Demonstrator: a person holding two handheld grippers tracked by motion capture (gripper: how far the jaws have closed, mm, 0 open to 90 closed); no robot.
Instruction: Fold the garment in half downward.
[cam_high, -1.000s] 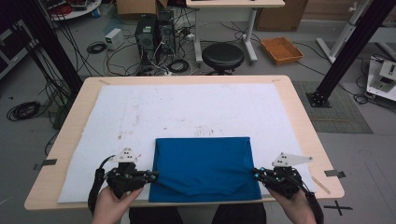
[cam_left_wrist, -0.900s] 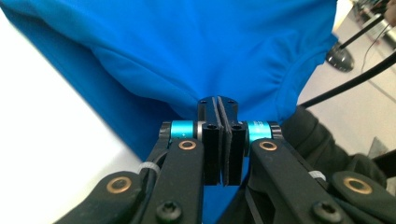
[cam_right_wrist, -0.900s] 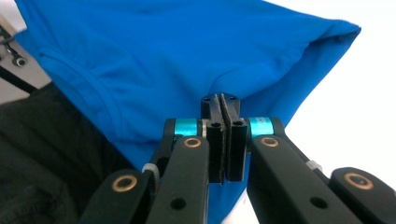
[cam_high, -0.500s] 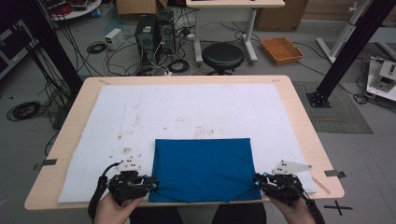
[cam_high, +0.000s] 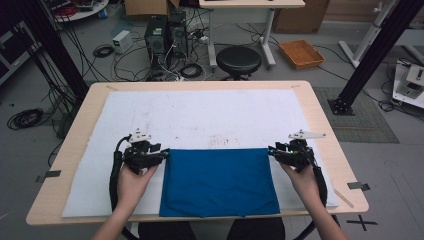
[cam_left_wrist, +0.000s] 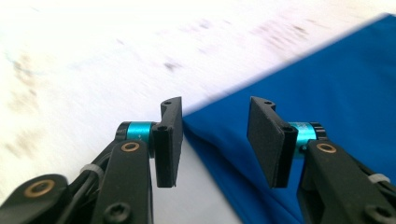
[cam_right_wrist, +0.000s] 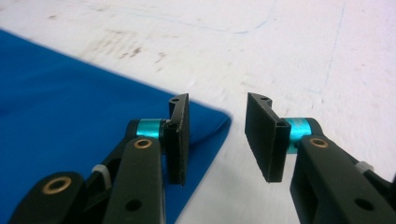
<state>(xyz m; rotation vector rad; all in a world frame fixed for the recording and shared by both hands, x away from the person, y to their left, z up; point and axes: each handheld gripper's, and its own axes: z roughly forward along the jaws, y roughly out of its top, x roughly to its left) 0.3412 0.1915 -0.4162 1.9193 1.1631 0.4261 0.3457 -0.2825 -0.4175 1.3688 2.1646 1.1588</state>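
Cloth blue, folded, flat.

The cloth is plain blue. It lies on a white mat with small dark smudges. The table is light wood.

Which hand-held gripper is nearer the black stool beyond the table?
Right. The right hand-held gripper sits at the blue cloth's right corner, closer below the stool; the left hand-held gripper lies farther left.

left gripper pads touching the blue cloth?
Apart. In the left gripper view the left gripper has just been opening; white mat shows between its pads and the blue cloth corner.
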